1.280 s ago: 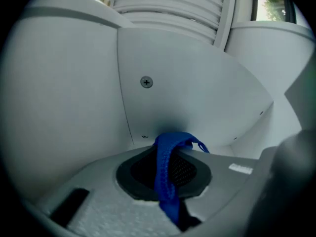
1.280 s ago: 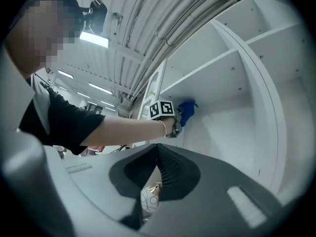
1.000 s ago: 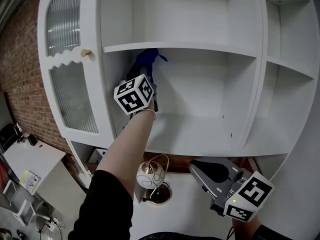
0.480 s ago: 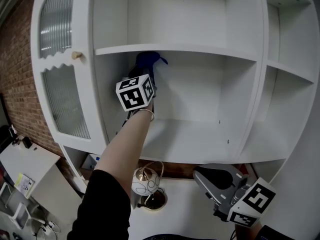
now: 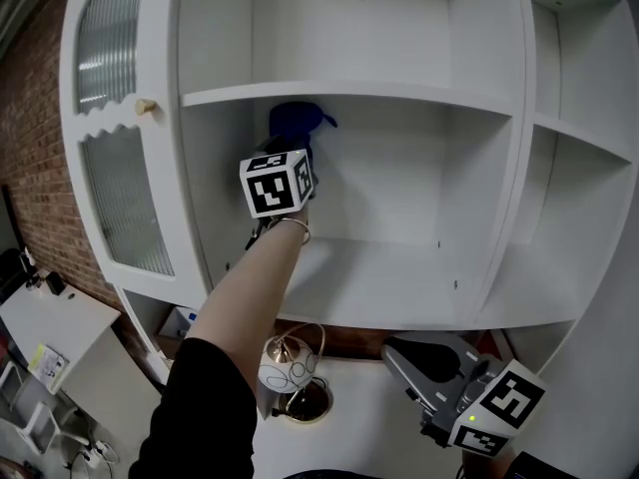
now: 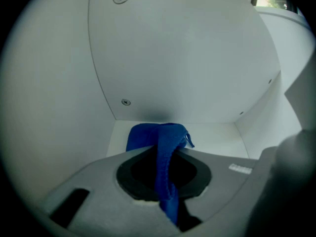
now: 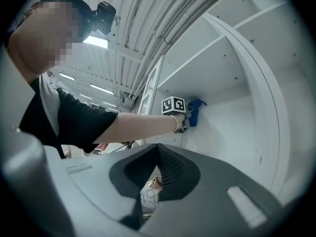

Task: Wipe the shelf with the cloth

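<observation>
One blue cloth (image 5: 296,126). Two tools, the left tool (image 5: 293,153) and the right tool (image 5: 394,347), each bearing one marker cube. One white shelf unit (image 5: 399,96) with one door (image 5: 165,218), two ribbed glass panes and one knob (image 5: 146,107). One white-and-gold ornament (image 5: 285,362) on the bench (image 5: 369,417).

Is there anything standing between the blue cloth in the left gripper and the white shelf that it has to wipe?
Nothing visible does. The left gripper is shut on the blue cloth in the rear left corner of the white shelf compartment, and the surfaces around the cloth are bare.
</observation>
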{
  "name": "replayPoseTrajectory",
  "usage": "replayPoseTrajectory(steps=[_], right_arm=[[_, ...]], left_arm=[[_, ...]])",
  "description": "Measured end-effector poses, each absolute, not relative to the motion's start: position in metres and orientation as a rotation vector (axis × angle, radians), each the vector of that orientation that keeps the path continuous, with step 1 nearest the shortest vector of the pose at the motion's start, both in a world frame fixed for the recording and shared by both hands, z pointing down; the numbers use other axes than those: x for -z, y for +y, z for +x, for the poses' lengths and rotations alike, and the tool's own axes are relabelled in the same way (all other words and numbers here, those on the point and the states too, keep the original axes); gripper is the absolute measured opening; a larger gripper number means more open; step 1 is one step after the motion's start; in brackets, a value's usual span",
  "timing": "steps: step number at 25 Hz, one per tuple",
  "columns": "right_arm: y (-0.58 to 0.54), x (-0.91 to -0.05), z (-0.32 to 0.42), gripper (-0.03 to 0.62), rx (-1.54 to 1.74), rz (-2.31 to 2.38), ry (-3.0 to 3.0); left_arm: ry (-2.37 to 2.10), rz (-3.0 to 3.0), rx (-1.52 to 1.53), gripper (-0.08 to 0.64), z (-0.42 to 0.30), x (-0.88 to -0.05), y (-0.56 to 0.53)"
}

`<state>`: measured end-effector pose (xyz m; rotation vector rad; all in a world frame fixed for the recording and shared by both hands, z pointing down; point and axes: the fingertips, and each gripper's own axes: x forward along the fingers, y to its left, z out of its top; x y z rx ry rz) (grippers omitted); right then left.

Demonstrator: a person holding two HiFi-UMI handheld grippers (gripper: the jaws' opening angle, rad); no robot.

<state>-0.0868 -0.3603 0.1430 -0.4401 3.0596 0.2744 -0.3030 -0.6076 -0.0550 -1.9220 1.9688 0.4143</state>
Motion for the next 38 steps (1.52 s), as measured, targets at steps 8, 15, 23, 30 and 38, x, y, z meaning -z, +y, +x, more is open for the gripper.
replayPoseTrajectory(steps=[8,15,23,30,38], right_arm=[[-0.358,-0.161,-0.069,0.008,-0.232,-0.462,3.047],[-0.355,-0.168,-0.041,0.008,-0.202,-0.550,3.005],[-0.349,-0.174,-0.026,0.009,-0.183,-0.599,2.996],[-0.336,-0.173,-0.039,0.008,-0.194,-0.549,3.023],[-0.316,-0.174,-0.071,0.008,-0.221,-0.394,3.051]], left_arm=[[1.844,-2.110,-0.364,0.011,-0.240,0.042,-0.629],[1.675,-2.277,-0.313,0.011,-0.160,0.032,-0.644],[1.505,-2.417,-0.318,0.011,-0.090,0.028,-0.643],[1.377,-2.340,-0.339,0.015,-0.107,0.039,-0.613],[1.907,-2.036,-0.413,0.012,-0.270,0.045,-0.586]])
